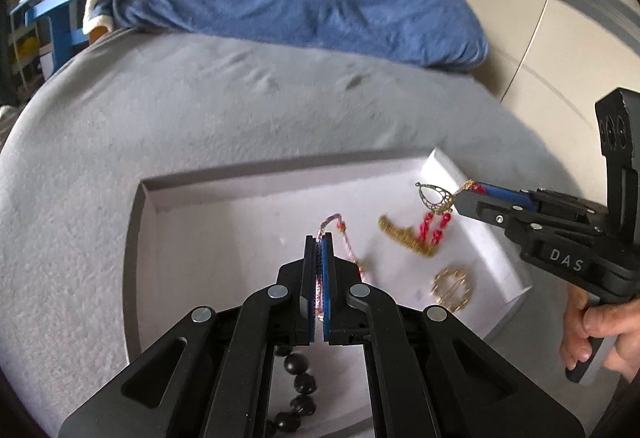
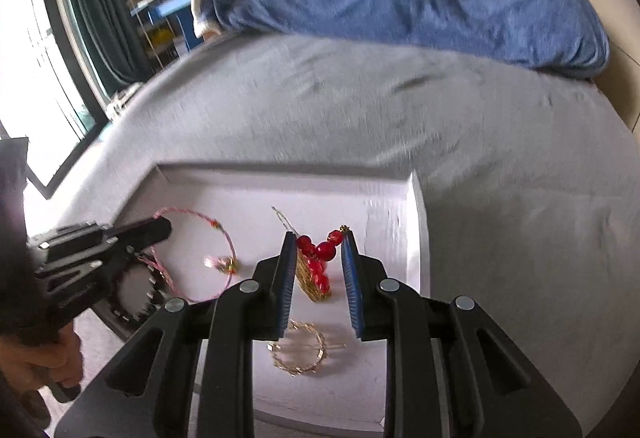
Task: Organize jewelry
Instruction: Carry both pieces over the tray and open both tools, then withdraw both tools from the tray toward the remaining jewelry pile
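The left gripper (image 1: 319, 238) is closed on a thin pink bracelet (image 2: 216, 234), whose cord passes between its blue pads and loops out past the tips over the white tray (image 1: 224, 222). The right gripper (image 2: 318, 242) grips a gold earring with red beads (image 2: 316, 262); its jaws stand a little apart, with the earring pinched near their tips and its gold teardrop part and red drops hanging below. Both grippers are above the tray. On the tray floor lies a gold beaded ring (image 2: 298, 352), near the right gripper, and a black bead bracelet (image 1: 298, 386) lies under the left gripper. The tray rests on a grey bed cover (image 1: 120, 126), and a blue blanket (image 1: 304, 2) lies far behind.
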The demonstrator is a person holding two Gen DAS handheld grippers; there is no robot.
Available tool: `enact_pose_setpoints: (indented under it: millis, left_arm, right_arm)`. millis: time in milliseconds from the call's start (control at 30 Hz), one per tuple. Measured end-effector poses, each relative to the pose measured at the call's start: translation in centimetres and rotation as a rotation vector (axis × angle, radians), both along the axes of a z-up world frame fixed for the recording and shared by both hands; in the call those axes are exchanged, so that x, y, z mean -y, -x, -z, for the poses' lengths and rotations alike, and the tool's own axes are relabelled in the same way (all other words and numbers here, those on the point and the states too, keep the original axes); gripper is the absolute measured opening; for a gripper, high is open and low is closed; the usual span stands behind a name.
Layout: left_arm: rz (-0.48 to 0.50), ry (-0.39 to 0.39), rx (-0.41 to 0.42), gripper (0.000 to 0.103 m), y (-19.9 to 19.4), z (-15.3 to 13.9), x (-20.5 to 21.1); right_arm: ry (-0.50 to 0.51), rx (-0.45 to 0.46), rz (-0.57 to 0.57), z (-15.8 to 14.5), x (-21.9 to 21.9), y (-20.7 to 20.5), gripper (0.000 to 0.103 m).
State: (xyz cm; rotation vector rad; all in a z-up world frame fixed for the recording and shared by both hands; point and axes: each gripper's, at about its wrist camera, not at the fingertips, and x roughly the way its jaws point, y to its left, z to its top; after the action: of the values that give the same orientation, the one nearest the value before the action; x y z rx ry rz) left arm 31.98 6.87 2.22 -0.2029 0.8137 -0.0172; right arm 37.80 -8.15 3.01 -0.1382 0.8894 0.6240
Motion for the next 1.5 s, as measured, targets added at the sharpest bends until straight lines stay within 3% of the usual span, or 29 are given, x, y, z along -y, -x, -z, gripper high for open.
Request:
enact_pose_setpoints:
  millis: [33,100,167,267,433,567,833,1167,1500]
  left_arm:
    - [0.002,-0.013,-0.011,0.003,0.0,0.3,0.1]
    - [0.004,-0.052,-0.044,0.013,0.0,1.0,0.5]
    - [-0.006,-0.105,-0.047,0.044,0.5,1.3,0.7]
    - [0.0,-0.108,-0.017,0.054,1.7,1.2,0.8]
    - [-0.019,-0.097,0.067,0.07,4.7,0.3,0.7]
    - [-0.062,-0.113,0.104,0.071,7.8,0.0,0.7]
    - [-0.121,-0.062,0.128,0.072,13.4,-0.3,-0.3]
    - [-0.075,-0.067,0.117,0.078,20.6,0.8,1.0]
    - [-0.022,-0.085,0.123,0.078,23.7,2.7,3.0]
  right_arm:
    - [0.014,-0.005,-0.002,0.4,-0.1,0.0,0.023]
    - [0.033,-0.009,-0.008,1.0,-0.2,0.1,0.024]
    - [0.041,-0.013,-0.008,1.4,0.0,0.3,0.026]
    - [0.016,0.008,-0.004,1.1,0.7,1.3,0.051]
    - [-0.064,0.066,-0.018,-0.2,2.7,4.4,0.057]
    - [-0.097,0.106,-0.012,-0.3,4.3,7.6,0.058]
    - [-0.126,0.135,0.045,0.2,7.7,13.1,0.062]
    - [-0.087,0.127,0.058,2.0,10.8,19.3,0.07]
    - [-0.066,0.13,0.105,3.3,12.6,22.7,0.073]
